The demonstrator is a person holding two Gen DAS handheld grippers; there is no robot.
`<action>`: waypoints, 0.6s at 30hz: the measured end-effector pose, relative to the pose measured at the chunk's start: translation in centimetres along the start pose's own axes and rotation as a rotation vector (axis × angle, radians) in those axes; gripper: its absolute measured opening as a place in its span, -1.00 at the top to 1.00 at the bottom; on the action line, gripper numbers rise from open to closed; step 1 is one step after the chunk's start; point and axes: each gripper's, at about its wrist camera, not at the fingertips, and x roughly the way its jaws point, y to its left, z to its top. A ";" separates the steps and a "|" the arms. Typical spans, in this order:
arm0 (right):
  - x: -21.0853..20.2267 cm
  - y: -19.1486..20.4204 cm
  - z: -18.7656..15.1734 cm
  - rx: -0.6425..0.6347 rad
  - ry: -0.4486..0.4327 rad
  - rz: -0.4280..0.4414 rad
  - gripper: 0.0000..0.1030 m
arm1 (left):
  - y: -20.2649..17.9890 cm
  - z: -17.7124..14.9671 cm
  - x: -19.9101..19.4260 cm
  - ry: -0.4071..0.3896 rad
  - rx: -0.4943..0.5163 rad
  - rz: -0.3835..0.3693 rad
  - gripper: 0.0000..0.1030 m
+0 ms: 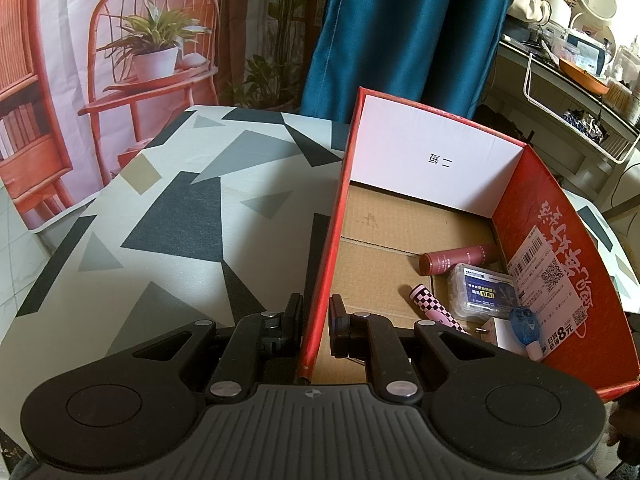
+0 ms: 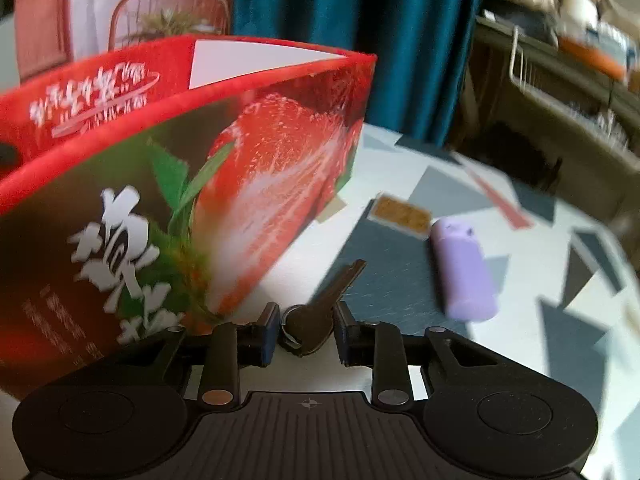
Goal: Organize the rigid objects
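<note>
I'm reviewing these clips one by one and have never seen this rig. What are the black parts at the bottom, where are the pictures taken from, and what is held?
Each picture comes from a camera on a hand-held two-finger gripper, looking along its fingers. The left gripper is shut on the wall of the red box, which holds a checkered tube and a clear case. The right gripper has a key between its fingers; whether it is pinched is unclear. A lilac lighter lies on the patterned table.

We see a red box (image 1: 556, 216) with white lettering, a white end wall and a brown cardboard floor. Inside lie a maroon tube (image 1: 458, 259) and a pink-and-black checkered tube (image 1: 434, 307). The tabletop (image 1: 160, 216) shows grey, black and tan triangles on white. A lilac case (image 2: 464, 276) lies beside a dark key (image 2: 320, 312).
</note>
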 end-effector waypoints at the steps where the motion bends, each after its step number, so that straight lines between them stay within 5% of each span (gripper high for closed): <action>1: -0.2 0.2 0.1 -0.031 -0.006 -0.015 0.58 | 0.0 0.0 0.0 0.000 0.000 0.000 0.72; 7: -0.4 1.0 0.5 -0.129 0.009 -0.031 0.92 | 0.0 0.0 0.0 0.000 -0.002 -0.002 0.72; 18: 0.0 0.2 -0.1 -0.050 0.027 -0.037 0.80 | 0.0 0.0 0.1 0.000 -0.004 -0.003 0.72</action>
